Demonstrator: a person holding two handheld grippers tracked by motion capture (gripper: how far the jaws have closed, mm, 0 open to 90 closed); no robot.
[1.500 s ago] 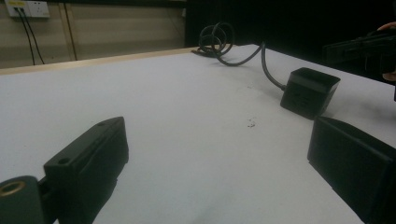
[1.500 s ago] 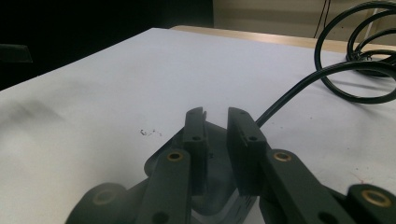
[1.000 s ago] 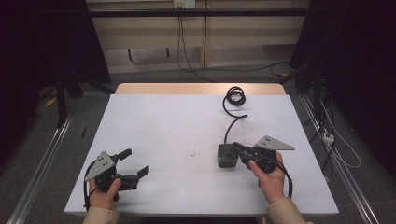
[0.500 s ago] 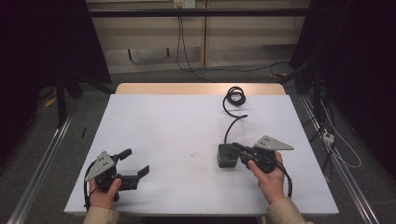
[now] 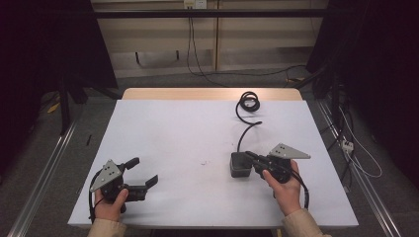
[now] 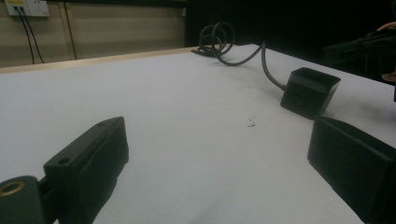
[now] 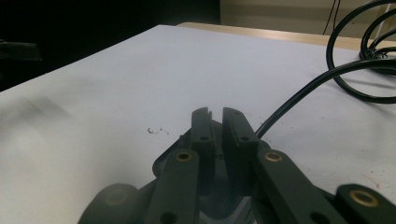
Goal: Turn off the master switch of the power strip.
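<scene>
A small black box (image 5: 239,168) (image 6: 308,91) lies on the white table (image 5: 173,133), right of centre. Its black cable (image 5: 248,102) (image 7: 364,60) runs to a coil at the far edge. My right gripper (image 5: 251,158) (image 7: 215,111) lies low over the box's right side, jaws almost touching with a sliver between them. I cannot tell whether they pinch the box's rim. My left gripper (image 5: 144,171) (image 6: 215,130) rests near the front left corner, jaws wide apart and nothing between them, pointing toward the box.
A small dark speck (image 5: 202,161) (image 6: 251,123) marks the tabletop left of the box. Bare white surface lies between the two grippers. Beyond the far wooden edge (image 5: 207,94) loose cables lie on the floor, and metal rails run along both sides.
</scene>
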